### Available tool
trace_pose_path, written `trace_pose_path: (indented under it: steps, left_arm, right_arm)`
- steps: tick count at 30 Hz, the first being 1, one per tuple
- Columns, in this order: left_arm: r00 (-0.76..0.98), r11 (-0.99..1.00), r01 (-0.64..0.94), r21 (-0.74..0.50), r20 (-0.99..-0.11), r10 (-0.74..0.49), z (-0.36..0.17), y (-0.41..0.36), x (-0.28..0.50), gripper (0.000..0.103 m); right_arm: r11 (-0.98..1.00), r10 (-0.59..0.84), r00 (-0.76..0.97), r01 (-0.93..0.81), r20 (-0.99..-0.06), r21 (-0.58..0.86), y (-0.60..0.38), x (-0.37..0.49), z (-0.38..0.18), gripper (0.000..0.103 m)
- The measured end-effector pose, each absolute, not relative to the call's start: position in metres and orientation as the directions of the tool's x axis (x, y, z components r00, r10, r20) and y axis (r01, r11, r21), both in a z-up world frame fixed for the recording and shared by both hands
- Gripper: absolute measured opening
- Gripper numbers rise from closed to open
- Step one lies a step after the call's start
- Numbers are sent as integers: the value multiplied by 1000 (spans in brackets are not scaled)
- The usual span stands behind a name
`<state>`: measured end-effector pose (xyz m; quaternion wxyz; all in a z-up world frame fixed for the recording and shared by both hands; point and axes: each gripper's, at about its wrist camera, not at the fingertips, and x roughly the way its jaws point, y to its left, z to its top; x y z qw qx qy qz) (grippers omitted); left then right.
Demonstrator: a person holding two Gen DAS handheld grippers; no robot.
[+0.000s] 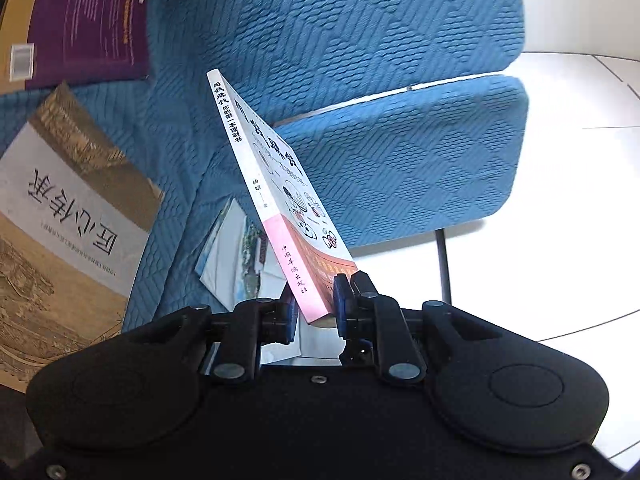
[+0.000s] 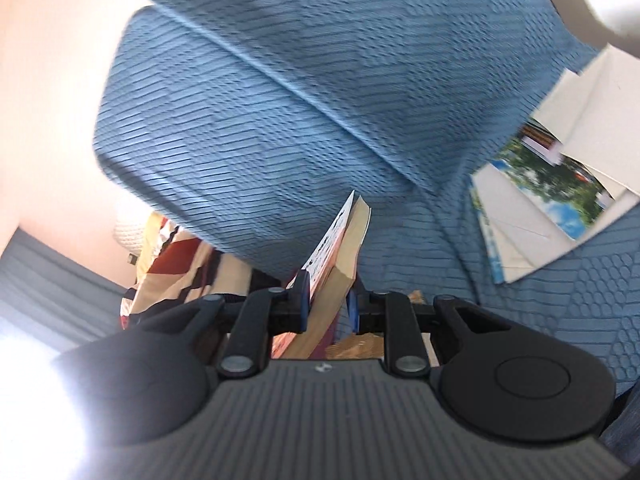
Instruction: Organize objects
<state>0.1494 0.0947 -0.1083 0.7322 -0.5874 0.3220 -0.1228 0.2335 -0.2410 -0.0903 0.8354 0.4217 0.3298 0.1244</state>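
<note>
Covering the sofa (image 1: 360, 32), blue quilted fabric meets white floor (image 1: 580, 208).

I'm getting bright daylight; the right wrist view is smeared with motion blur across the blue cushion (image 2: 260, 120), glare blowing out below it, edges bowed.

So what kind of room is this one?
Probably a home living room: a blue quilted sofa strewn with books such as a purple book, a pale tiled floor, and a patterned cushion.
</note>
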Motion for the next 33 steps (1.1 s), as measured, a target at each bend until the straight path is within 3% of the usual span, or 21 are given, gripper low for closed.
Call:
trace_pose_path:
  steps: [13, 24, 33]
  left_arm:
    - [752, 346, -177, -922, -353, -557, -85, 127, 116, 17]
    - [738, 335, -234, -913, -391, -550, -123, 150, 87, 18]
    - [683, 382, -299, -874, -476, -554, -158, 152, 92, 19]
  right_arm:
    - [613, 492, 764, 35, -416, 789, -205, 205, -71, 23]
    - [647, 508, 724, 36, -466, 762, -175, 192, -101, 23]
    - [684, 506, 674, 68, -539, 727, -164, 197, -134, 23]
